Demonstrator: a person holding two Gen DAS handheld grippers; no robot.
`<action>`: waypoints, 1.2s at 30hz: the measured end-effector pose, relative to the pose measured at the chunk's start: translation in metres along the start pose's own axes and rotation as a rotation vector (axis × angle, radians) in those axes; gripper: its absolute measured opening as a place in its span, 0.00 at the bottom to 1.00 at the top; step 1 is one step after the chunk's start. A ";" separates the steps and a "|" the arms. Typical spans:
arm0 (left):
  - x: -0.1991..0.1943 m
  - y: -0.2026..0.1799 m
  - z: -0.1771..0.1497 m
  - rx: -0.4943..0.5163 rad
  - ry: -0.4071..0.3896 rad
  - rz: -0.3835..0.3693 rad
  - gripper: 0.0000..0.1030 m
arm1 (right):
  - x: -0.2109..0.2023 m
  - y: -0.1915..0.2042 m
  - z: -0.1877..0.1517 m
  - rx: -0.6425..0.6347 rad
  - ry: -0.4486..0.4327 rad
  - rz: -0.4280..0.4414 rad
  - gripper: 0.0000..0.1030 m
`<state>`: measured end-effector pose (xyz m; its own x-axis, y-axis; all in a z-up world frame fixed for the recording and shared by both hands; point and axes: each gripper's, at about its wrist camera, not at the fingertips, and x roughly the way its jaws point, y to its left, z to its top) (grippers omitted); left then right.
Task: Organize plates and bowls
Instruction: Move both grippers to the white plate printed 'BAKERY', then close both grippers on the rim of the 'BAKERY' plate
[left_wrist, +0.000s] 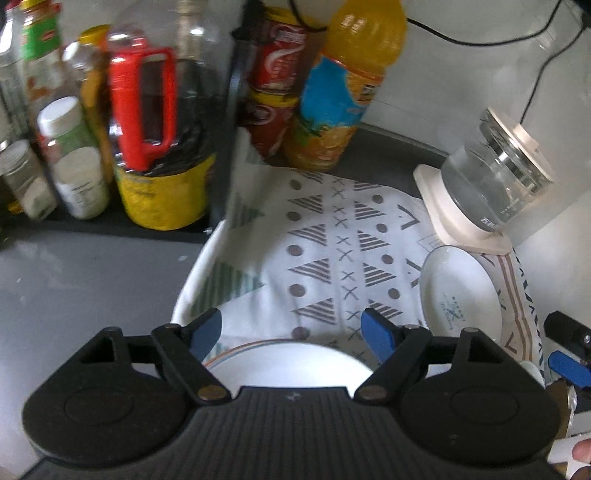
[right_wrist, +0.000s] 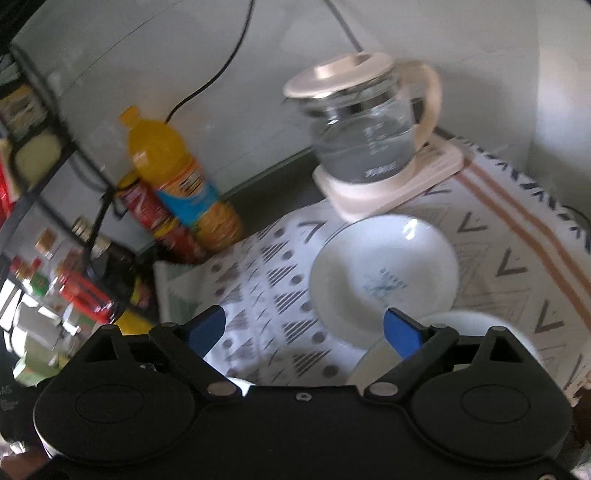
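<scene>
Jaws wide, empty: left gripper (left_wrist: 293, 332) over bowl (left_wrist: 291, 363); right gripper (right_wrist: 306, 328) near plate (right_wrist: 384, 277)

The cloth (left_wrist: 332, 258) is white with grey striped triangles, dots and little crosses, and orange stripes at one side. The plate (right_wrist: 384, 273) is white with a small blue-green print. The juice bottle (left_wrist: 343, 85) is orange with a blue label. The surface (left_wrist: 74, 288) is grey.
</scene>
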<state>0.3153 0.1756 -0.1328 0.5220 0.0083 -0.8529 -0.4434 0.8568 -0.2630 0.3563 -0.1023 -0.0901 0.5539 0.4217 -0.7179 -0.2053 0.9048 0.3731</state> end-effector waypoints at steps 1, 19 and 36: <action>0.002 -0.003 0.002 0.008 0.004 -0.007 0.79 | 0.000 -0.003 0.003 0.011 -0.005 -0.007 0.90; 0.032 -0.079 0.016 0.064 0.063 -0.077 0.79 | 0.000 -0.068 0.043 0.073 -0.005 -0.104 0.91; 0.089 -0.120 0.012 -0.038 0.147 -0.129 0.73 | 0.068 -0.139 0.081 0.111 0.213 -0.048 0.62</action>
<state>0.4243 0.0796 -0.1718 0.4651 -0.1781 -0.8672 -0.4083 0.8260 -0.3886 0.4879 -0.2040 -0.1433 0.3762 0.3916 -0.8397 -0.0866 0.9172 0.3890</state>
